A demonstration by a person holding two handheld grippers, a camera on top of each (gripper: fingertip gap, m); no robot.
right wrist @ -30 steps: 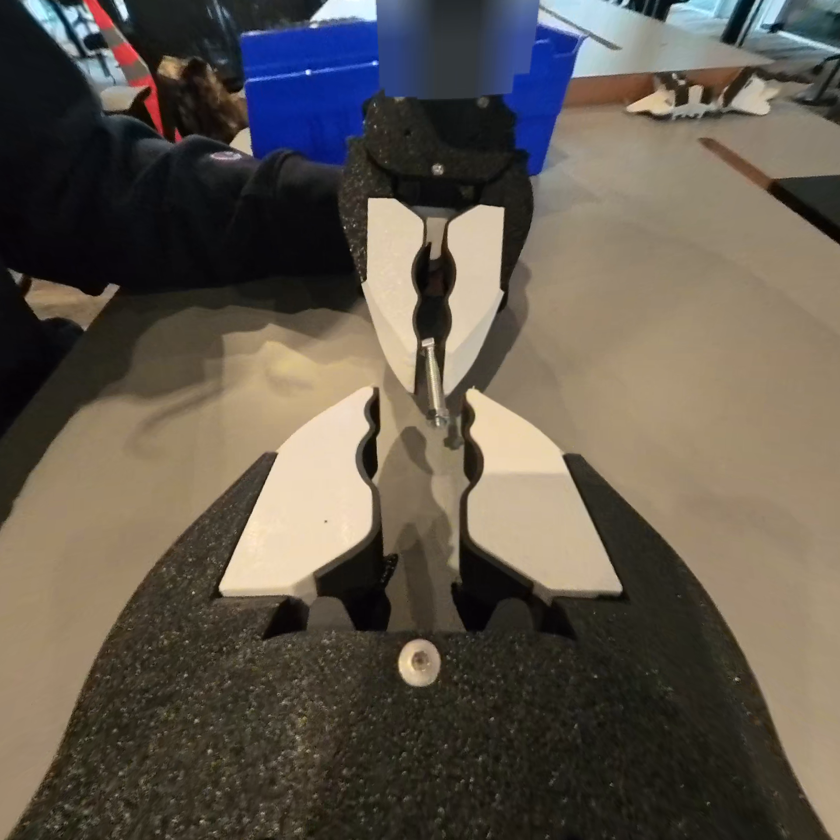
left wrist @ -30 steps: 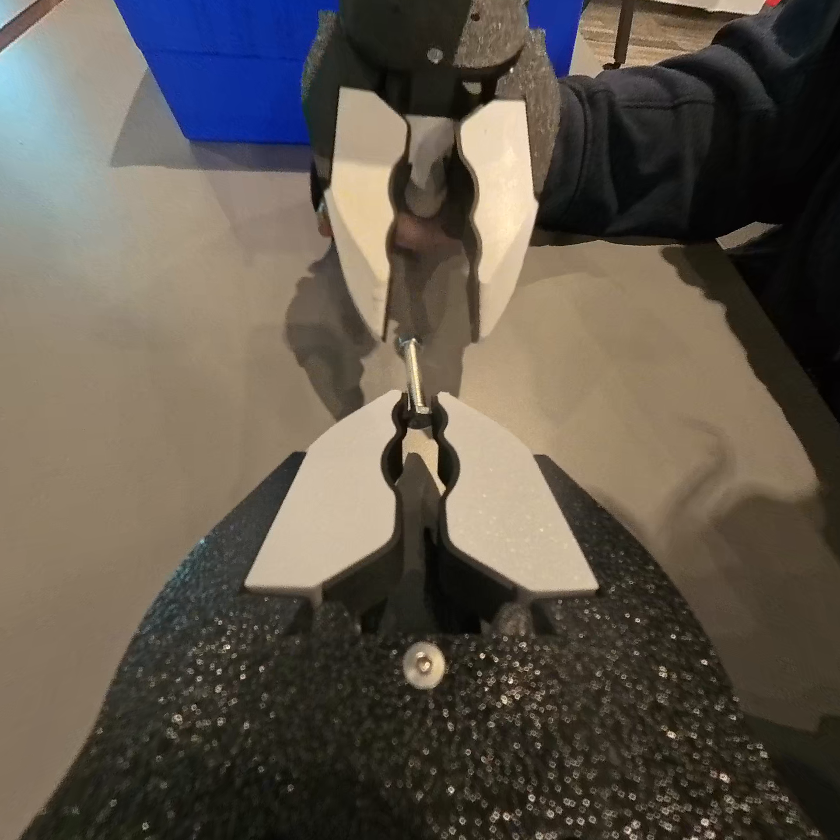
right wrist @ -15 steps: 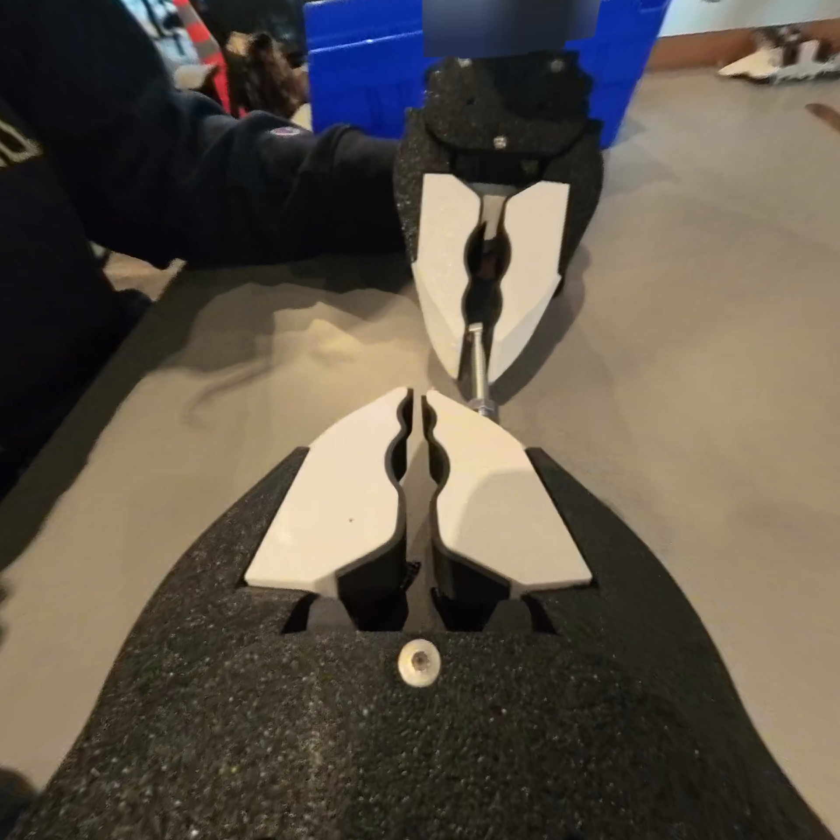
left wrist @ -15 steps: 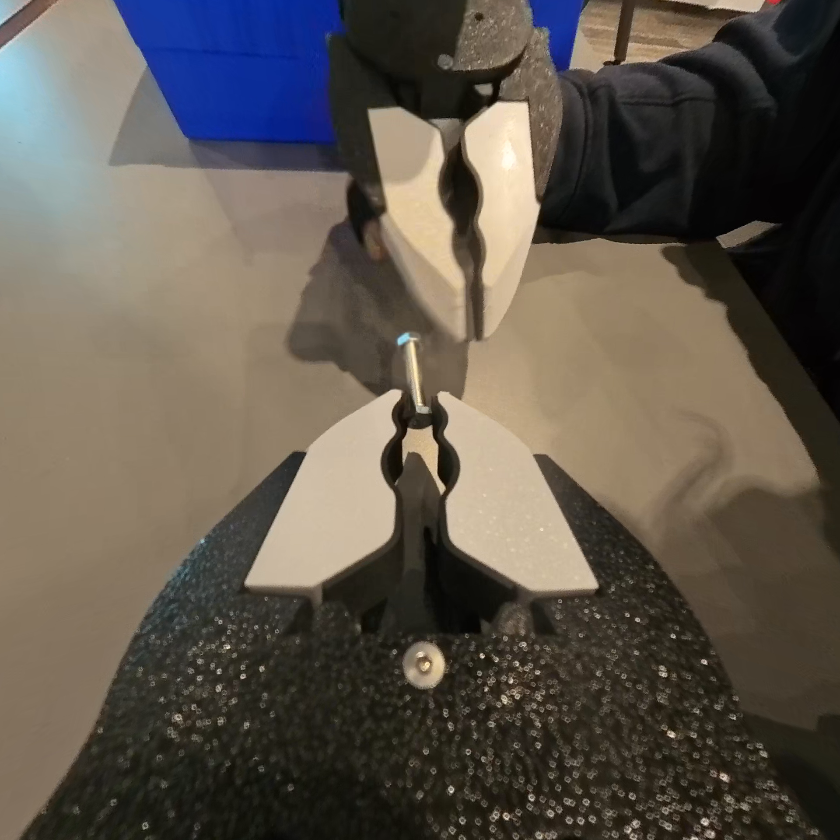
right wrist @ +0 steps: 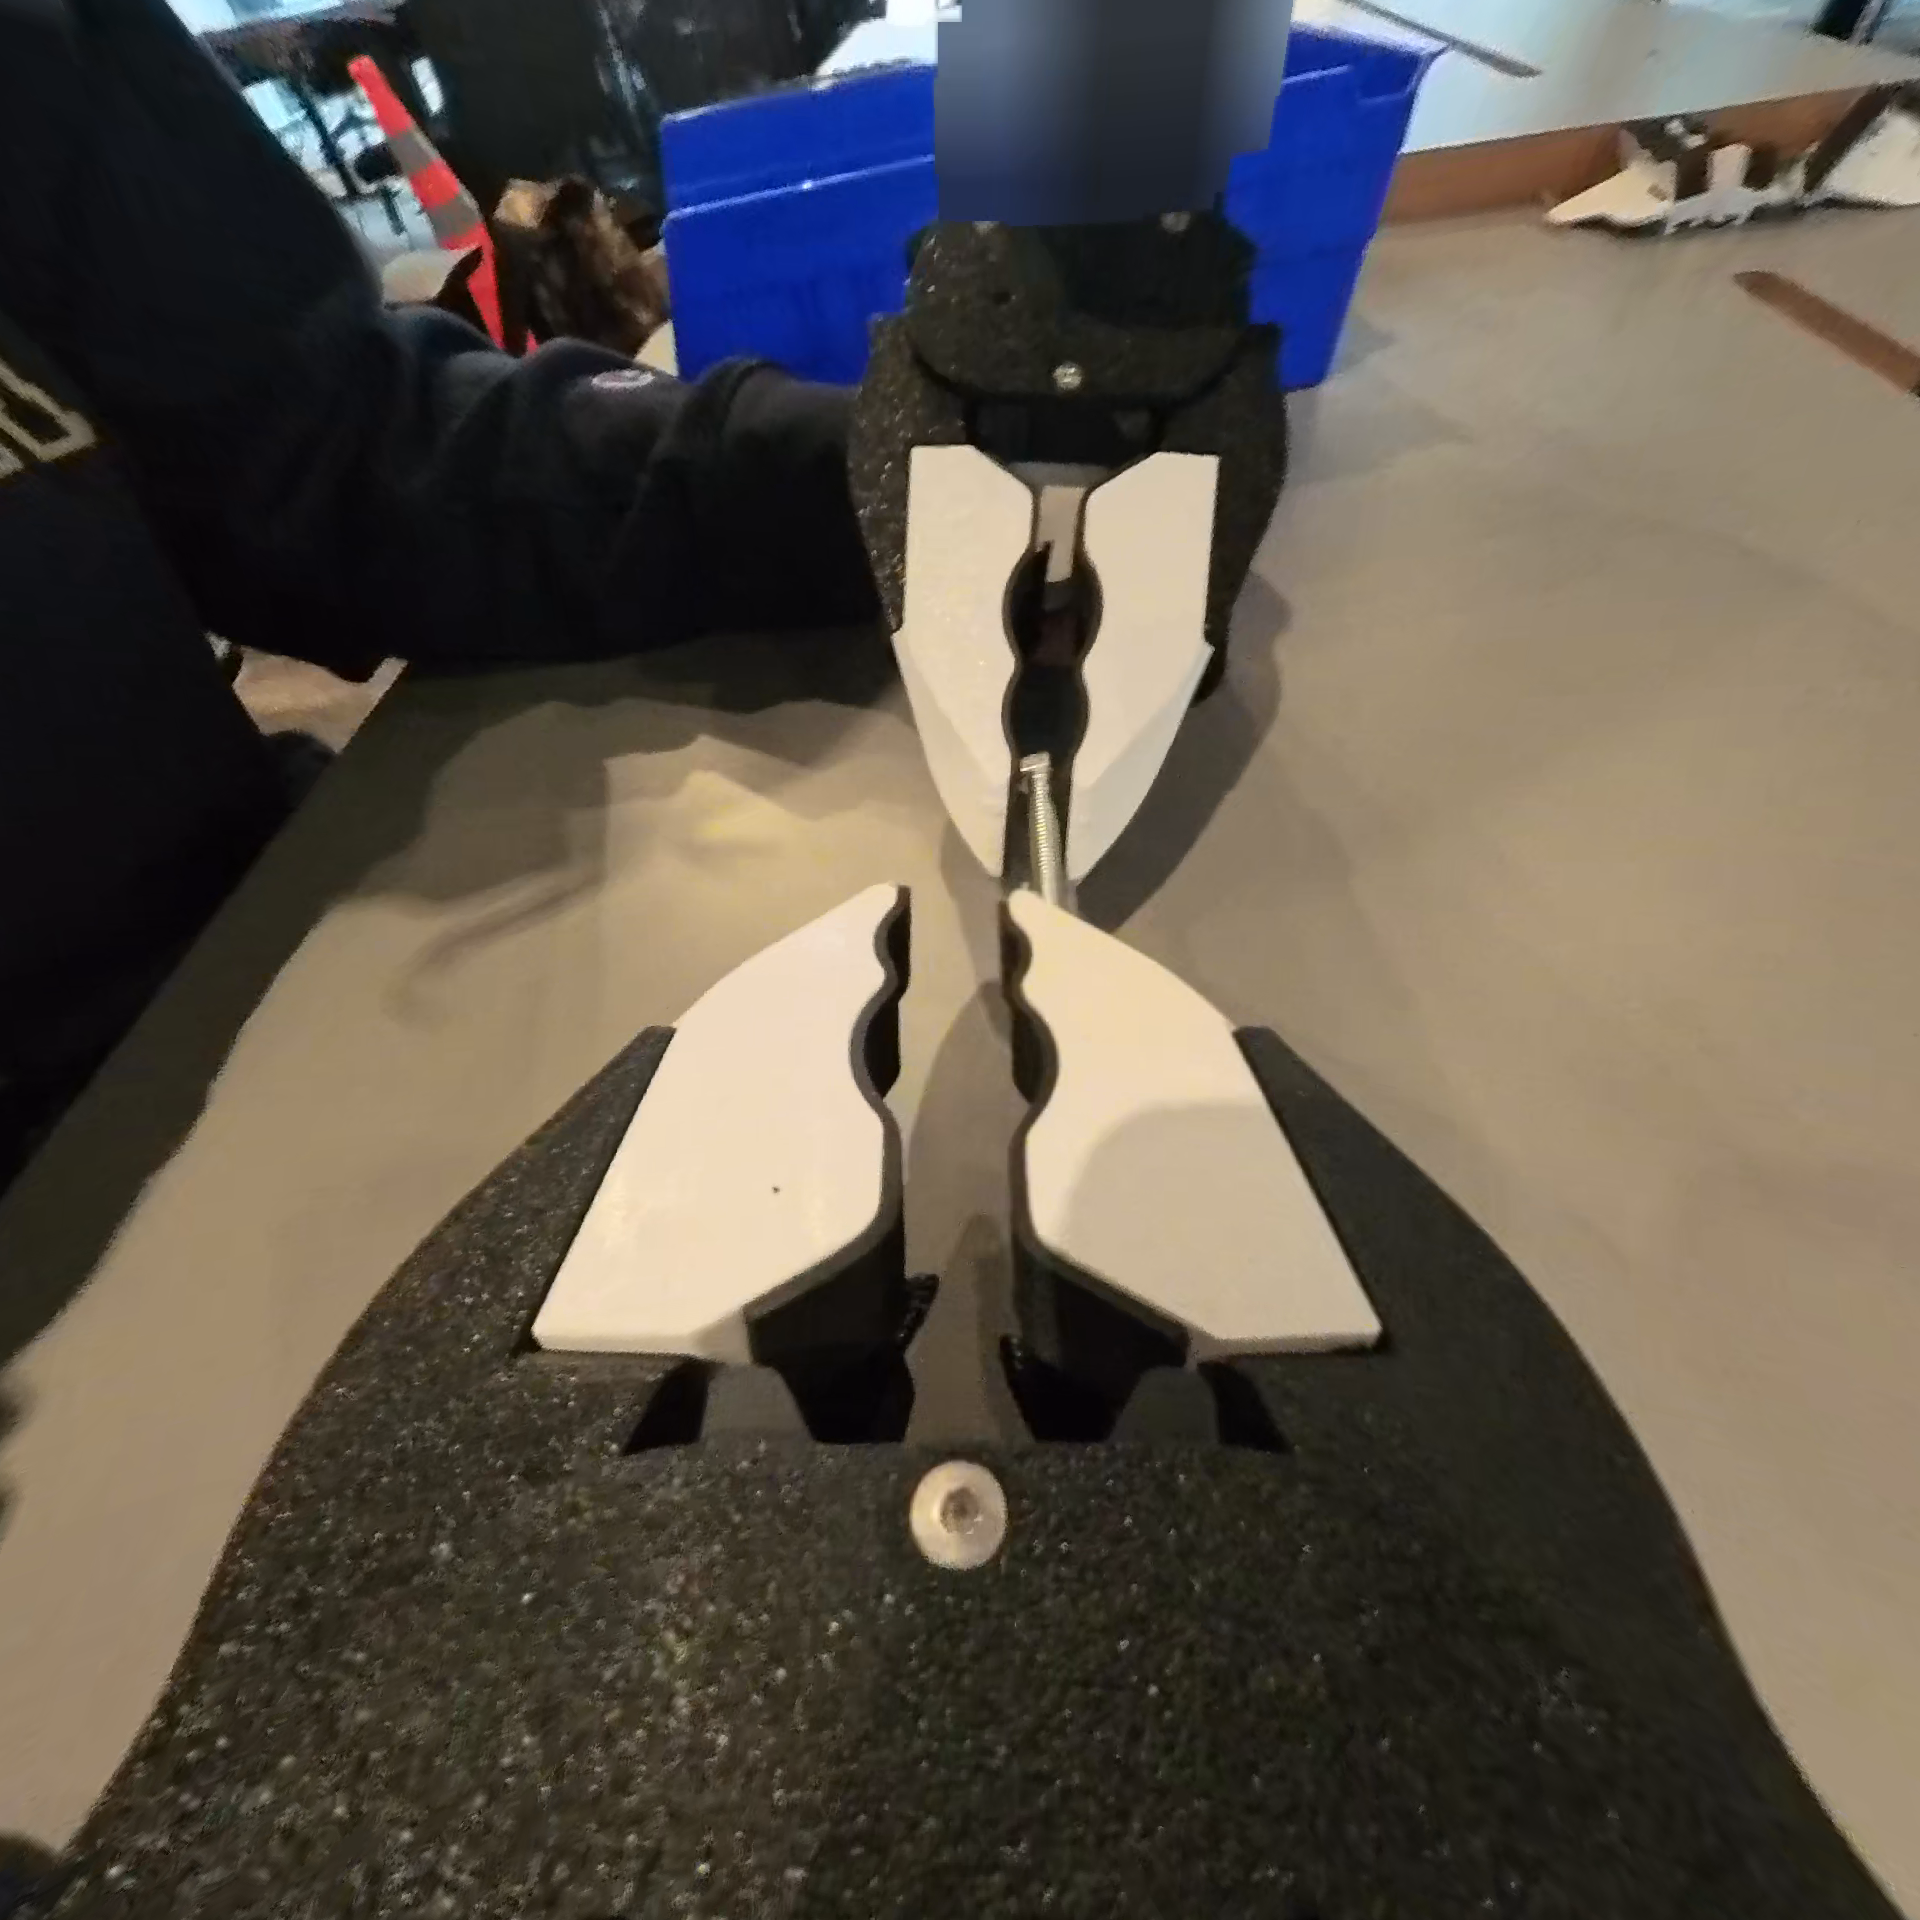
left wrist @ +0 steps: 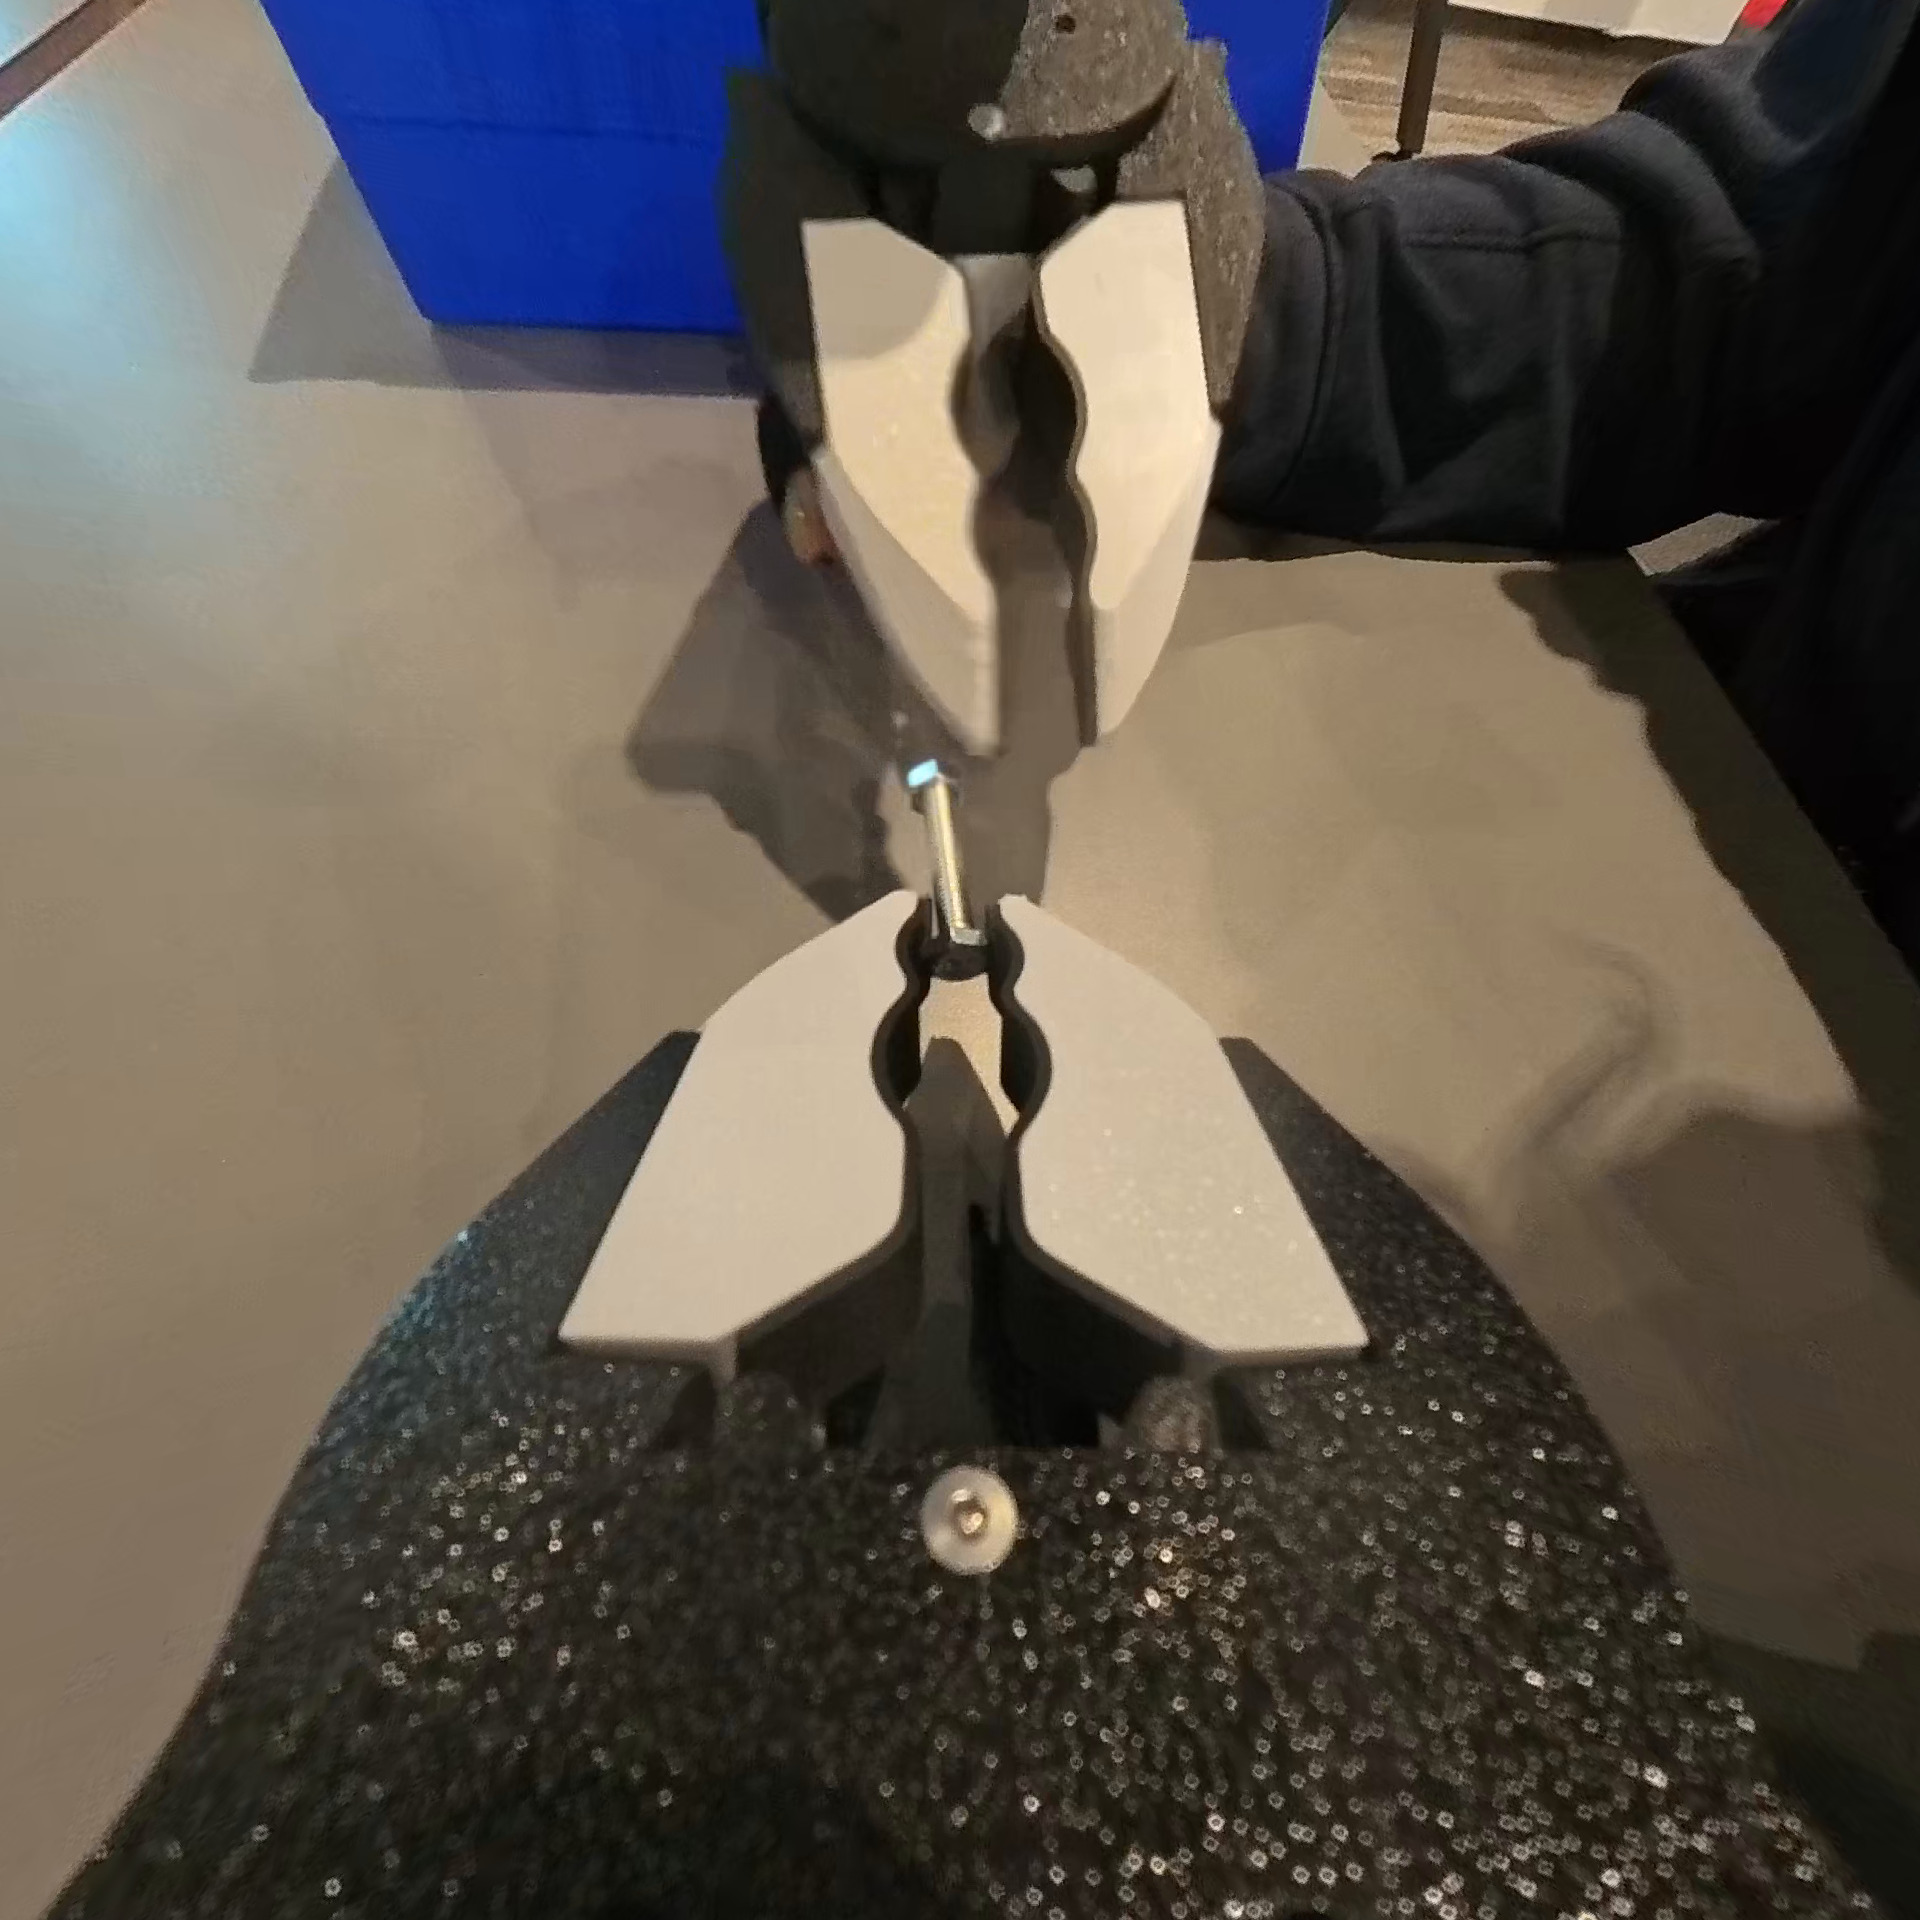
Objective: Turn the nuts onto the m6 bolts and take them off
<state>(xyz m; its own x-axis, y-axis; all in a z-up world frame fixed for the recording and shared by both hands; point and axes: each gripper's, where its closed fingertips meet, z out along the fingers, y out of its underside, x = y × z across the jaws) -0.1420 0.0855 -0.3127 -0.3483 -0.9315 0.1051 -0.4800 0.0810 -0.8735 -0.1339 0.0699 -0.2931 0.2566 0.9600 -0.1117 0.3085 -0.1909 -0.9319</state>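
The right gripper (right wrist: 954, 906) is reopening, empty, beside the nut (left wrist: 922, 774). The left gripper (left wrist: 958, 920) is clamping the bolt (left wrist: 945, 857) by its head. Light, rigid, slippery steel; grip across the nut's flats.

No legible text in my views, small round emblem on dark sleeve (right wrist: 613, 382) unreadable, partial white marking on garment (right wrist: 36, 421) cut off

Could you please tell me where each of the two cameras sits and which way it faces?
Left wrist view: sits behind the left tool, looking over the bolt at the right tool and a dark sleeve.
Right wrist view: sits behind the right tool, facing the left tool and a sleeve.
Shared: both tools, bolt, blue bin, grey table.
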